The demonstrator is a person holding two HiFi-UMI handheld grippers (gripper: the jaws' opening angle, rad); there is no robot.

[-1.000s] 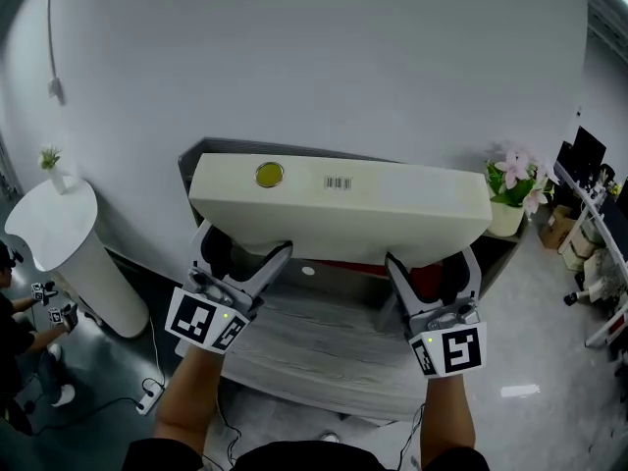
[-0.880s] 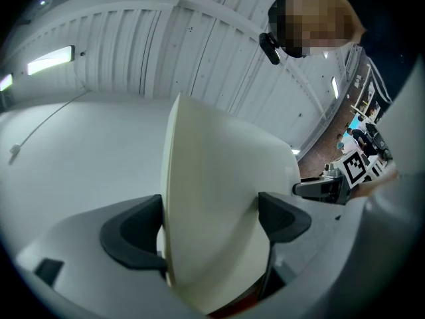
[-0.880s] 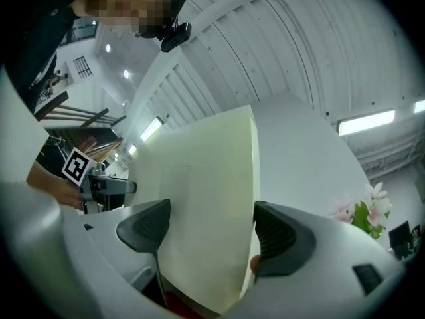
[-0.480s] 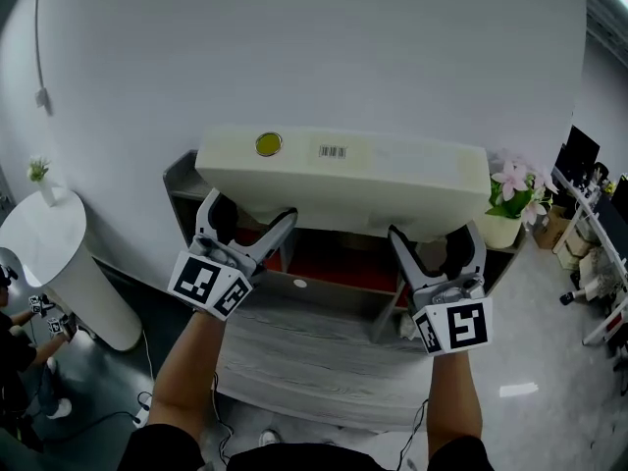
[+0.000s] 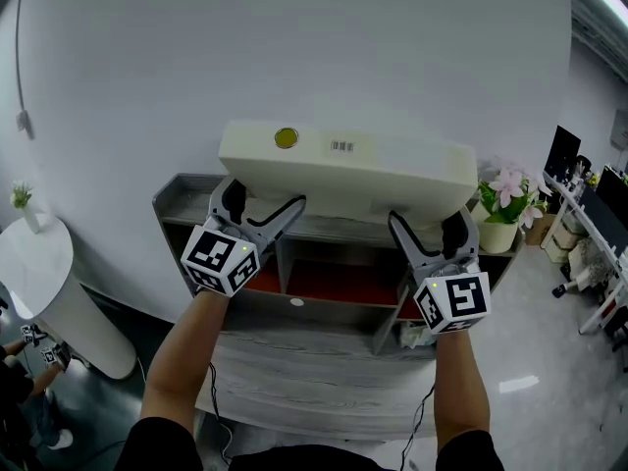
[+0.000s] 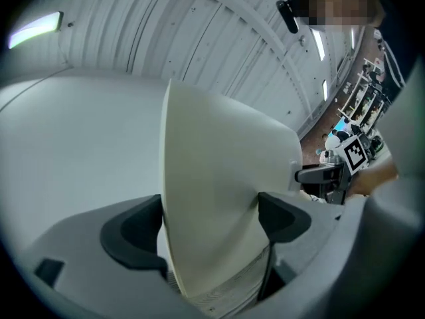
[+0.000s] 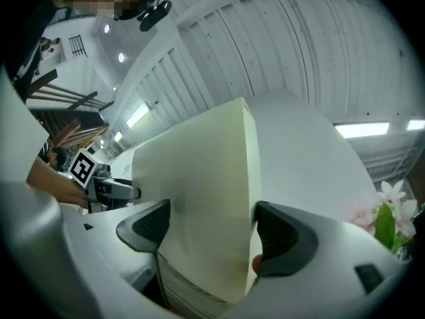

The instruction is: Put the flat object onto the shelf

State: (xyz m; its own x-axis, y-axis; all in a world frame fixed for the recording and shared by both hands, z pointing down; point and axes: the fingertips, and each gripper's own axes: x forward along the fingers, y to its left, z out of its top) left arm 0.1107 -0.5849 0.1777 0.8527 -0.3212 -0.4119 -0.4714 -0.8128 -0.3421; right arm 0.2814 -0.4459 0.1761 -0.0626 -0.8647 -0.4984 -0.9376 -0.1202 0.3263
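Carry step, mid-air. Left gripper and right gripper each clamp the flat object, its lower edge pinched between their fingers. Next, probably lower it onto the shelf just below the fingertips, keeping it level.

grey shelf against the wall, potted flowers on its right end

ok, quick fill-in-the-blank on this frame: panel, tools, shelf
The cream panel is clamped by ___ tools at once, the left tool and the right tool.
The round sticker on the panel is ___.
The flower pot stands at the ___ end of the shelf.
Missing words: two; yellow; right.
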